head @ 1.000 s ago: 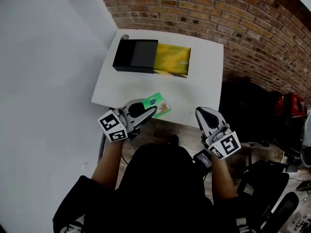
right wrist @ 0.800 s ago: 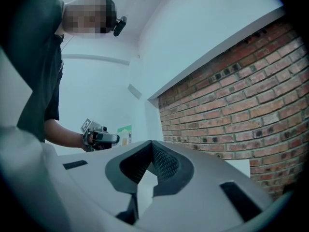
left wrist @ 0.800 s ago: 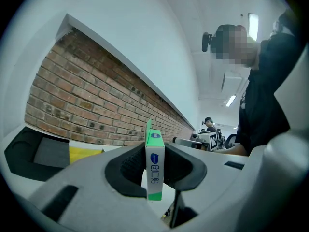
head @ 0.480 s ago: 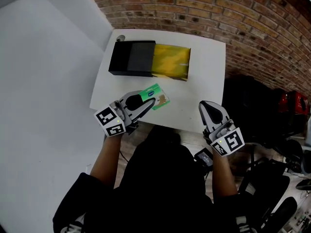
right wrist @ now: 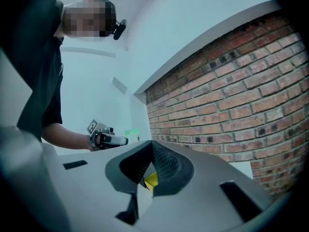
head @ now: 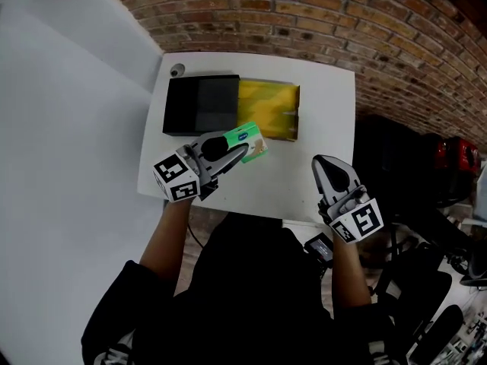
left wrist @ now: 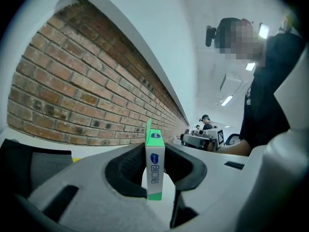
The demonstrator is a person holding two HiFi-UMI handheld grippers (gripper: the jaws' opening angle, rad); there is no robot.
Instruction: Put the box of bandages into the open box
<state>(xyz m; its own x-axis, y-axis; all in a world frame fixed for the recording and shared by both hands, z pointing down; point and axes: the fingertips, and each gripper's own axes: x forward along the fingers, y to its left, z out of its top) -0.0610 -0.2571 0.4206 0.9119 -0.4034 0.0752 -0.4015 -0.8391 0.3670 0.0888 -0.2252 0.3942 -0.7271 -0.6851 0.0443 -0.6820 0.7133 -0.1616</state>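
Bandage box [left wrist: 155, 164] clamped edge-up in left gripper [head: 239, 151] jaws, long axis running forward beyond tips; right gripper [right wrist: 143, 179] closed, empty.

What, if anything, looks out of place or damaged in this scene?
Only a small thing: the green-and-white cardboard bandage box, pinched in the left gripper, has its top flap sticking up, seemingly untucked. Nothing looks spilled.

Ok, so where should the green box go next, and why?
Probably move the left gripper a little forward, so the bandage box hangs over the yellow inside of the open box. It's gripped, but sits only at that box's near edge.
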